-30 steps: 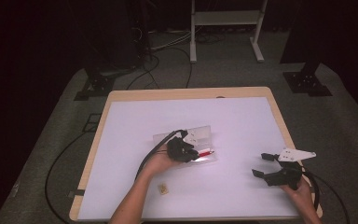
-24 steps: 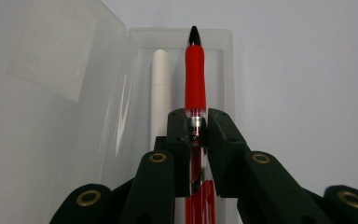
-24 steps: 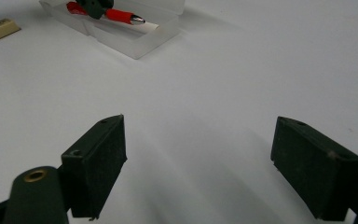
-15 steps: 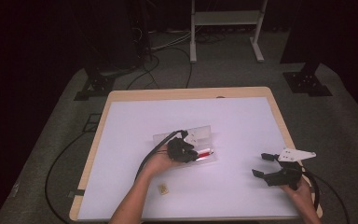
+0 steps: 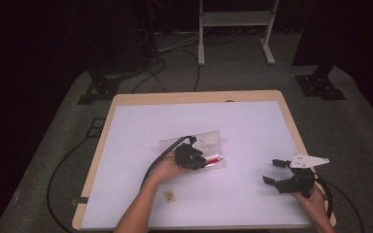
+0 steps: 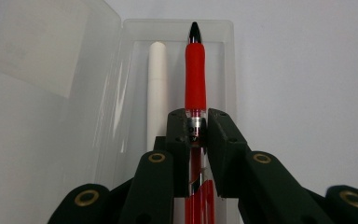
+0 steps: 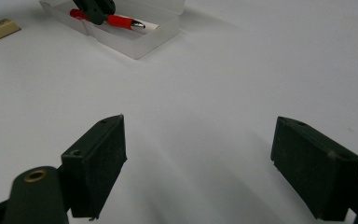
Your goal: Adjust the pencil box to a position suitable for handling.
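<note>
A clear plastic case (image 6: pixel 223 56) lies open on the white table, lid (image 6: pixel 42 46) folded out to the side. Inside it rests a white stick (image 6: pixel 157 93). My left gripper (image 6: pixel 197 128) is shut on a red pen (image 6: pixel 195 79), which lies lengthwise over the case's tray with its black tip pointing away. In the high view the left gripper (image 5: pixel 194 159) sits over the case (image 5: pixel 212 141) near the table's middle, the red pen (image 5: pixel 213 159) poking out to the right. My right gripper (image 5: pixel 274 172) rests open near the table's right front, nothing between its pads (image 7: pixel 98 158).
A small beige eraser (image 5: pixel 169 196) lies near the front edge, left of centre; in the right gripper view the eraser (image 7: pixel 0 28) is at far left beside the case (image 7: pixel 135 39). The table's wooden rim (image 5: pixel 102 141) borders the white top. Cables trail off the left side.
</note>
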